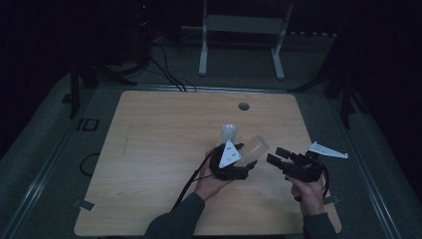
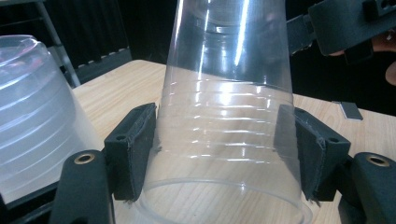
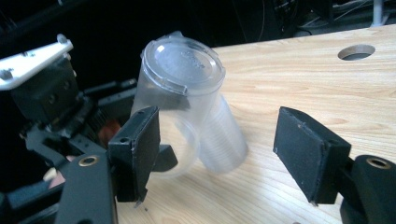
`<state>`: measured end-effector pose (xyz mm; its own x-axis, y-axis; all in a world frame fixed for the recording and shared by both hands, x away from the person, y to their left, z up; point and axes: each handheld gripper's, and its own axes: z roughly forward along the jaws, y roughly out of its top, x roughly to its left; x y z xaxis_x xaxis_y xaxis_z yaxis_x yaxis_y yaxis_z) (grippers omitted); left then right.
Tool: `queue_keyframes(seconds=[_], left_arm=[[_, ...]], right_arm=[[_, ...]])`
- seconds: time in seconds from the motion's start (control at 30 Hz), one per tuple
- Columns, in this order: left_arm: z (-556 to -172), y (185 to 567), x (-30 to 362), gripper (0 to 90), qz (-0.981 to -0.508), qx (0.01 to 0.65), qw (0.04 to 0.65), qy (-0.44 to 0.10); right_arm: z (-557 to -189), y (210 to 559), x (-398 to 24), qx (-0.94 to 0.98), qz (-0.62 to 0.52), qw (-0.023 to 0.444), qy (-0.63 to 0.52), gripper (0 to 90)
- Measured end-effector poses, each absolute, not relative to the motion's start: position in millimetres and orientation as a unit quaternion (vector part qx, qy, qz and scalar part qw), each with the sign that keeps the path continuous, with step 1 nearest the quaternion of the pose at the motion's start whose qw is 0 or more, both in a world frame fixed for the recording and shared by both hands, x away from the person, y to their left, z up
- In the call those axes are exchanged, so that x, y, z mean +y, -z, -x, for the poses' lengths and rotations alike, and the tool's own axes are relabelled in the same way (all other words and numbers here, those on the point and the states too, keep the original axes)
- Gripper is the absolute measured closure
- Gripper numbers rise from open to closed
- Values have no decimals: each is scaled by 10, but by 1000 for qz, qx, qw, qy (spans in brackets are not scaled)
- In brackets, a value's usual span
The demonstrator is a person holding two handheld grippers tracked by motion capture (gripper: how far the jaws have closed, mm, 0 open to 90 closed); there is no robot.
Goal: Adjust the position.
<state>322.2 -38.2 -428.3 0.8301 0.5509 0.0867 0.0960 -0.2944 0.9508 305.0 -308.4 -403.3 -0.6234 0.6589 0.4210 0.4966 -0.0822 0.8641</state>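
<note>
Left gripper (image 1: 247,162) is clamped on a clear plastic cup (image 2: 227,116), held tilted above the table (image 1: 149,149) toward its near right corner, pads on the ribbed wall near the rim. Cup is empty; judging thin, light, easily crushed: grip lightly. Frosted cup stack (image 1: 228,132) stands upside down just behind. Right gripper (image 3: 233,154) jaws apart, nothing between.

Clear ribbed plastic cup (image 2: 227,121) tilted, beside a frosted, perhaps stacked cup (image 1: 229,132) (inverted).
</note>
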Motion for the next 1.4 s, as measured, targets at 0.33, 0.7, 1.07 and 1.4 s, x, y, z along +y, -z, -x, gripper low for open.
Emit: queue_keyframes(seconds=[0.33, 0.7, 1.07, 1.4], left_arm=[[-3236, 4279, -336, 308, -786, 201, 548, -204], [-3269, 4303, -301, 308, -801, 196, 533, -190], [-3277, 4322, -279, 308, -811, 189, 522, -187], [-3268, 4358, -274, 310, -818, 183, 514, -182]], right_arm=[[-3078, 3945, -3060, 727, -403, 98, -547, 324], [-3105, 3886, -2994, 769, -374, 117, -505, 355], [-3094, 3835, -2926, 805, -344, 138, -463, 363], [-3146, 3755, -2840, 840, -312, 145, -420, 363]])
